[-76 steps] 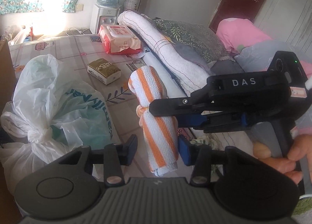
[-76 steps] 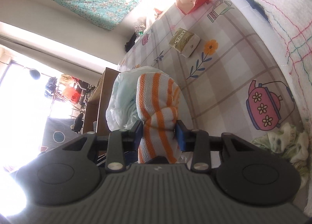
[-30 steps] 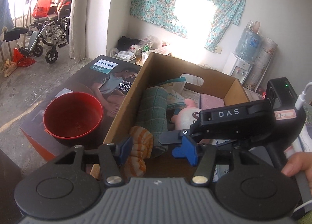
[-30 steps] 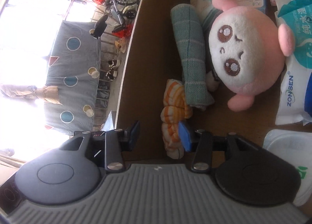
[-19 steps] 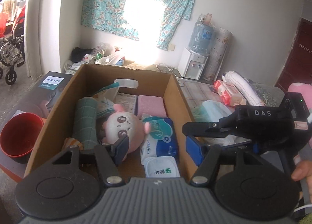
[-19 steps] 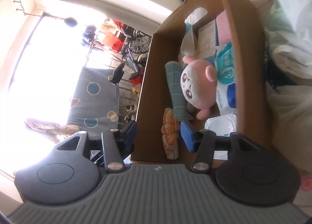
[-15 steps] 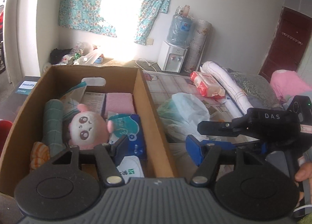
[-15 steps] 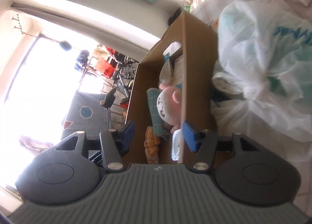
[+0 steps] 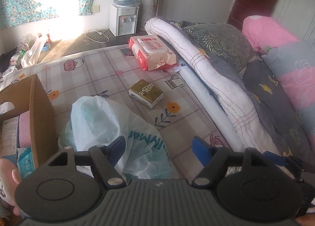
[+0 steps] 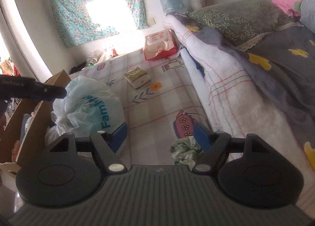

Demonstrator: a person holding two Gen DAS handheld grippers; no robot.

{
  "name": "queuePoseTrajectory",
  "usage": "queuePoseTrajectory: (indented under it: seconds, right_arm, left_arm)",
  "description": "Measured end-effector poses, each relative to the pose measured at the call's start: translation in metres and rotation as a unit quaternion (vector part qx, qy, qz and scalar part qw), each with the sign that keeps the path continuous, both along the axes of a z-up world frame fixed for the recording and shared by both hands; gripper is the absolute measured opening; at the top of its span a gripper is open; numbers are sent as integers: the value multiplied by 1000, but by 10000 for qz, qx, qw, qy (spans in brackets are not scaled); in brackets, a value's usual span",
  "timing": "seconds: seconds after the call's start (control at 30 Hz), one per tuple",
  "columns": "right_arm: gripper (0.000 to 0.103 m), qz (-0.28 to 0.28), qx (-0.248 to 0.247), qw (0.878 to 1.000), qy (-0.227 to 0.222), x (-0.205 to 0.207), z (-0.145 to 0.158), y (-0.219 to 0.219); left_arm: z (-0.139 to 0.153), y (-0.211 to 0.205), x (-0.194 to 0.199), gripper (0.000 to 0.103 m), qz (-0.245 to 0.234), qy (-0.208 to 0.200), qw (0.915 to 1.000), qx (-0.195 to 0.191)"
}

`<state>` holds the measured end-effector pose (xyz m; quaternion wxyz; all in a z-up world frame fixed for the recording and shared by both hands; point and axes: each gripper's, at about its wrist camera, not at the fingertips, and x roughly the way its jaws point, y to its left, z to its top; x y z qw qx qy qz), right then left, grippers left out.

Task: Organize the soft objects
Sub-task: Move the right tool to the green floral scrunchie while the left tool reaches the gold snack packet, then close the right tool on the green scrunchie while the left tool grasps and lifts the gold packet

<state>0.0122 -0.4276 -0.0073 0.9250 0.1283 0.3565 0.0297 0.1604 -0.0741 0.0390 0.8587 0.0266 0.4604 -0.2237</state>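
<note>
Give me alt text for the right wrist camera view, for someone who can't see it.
The right gripper hangs open and empty over a patterned mattress cover, its blue-padded fingers framing a crumpled green cloth. A tied white plastic bag sits ahead to the left beside a cardboard box, with a small tissue pack and a red wipes pack farther back.

Water dispenser [image 9: 123,19] beside floral curtain [image 10: 94,5].

We note both units alike: the left gripper [image 9: 159,148] and right gripper [image 10: 160,132] have black ribbed housings, blue pads, silver pivot screws.
</note>
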Motion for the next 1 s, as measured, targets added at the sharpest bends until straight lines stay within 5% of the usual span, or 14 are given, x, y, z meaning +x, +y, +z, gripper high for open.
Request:
queuePoseTrajectory:
  seconds: [0.17, 0.33, 0.47, 0.73, 1.0]
  right_arm:
    - [79, -53, -631, 9978, 187, 4, -32, -1]
    - [78, -220, -723, 9962, 440, 19, -53, 1]
    - [59, -165, -480, 9973, 522, 21, -66, -4]
    - [36, -27, -293, 9991, 316, 24, -68, 1]
    - [24, 117, -135, 9996, 229, 26, -70, 10]
  left_arm:
    - [-15, -49, 77, 88, 111, 574, 9982, 120]
    - [-60, -73, 151, 88, 706, 1357, 9879, 271]
    - [-92, -78, 185, 88, 1077, 1775, 9774, 410]
    - [-121, -96, 210, 87, 1217, 1946, 9705, 736]
    - [-131, -104, 213, 71, 1378, 1830, 9693, 890]
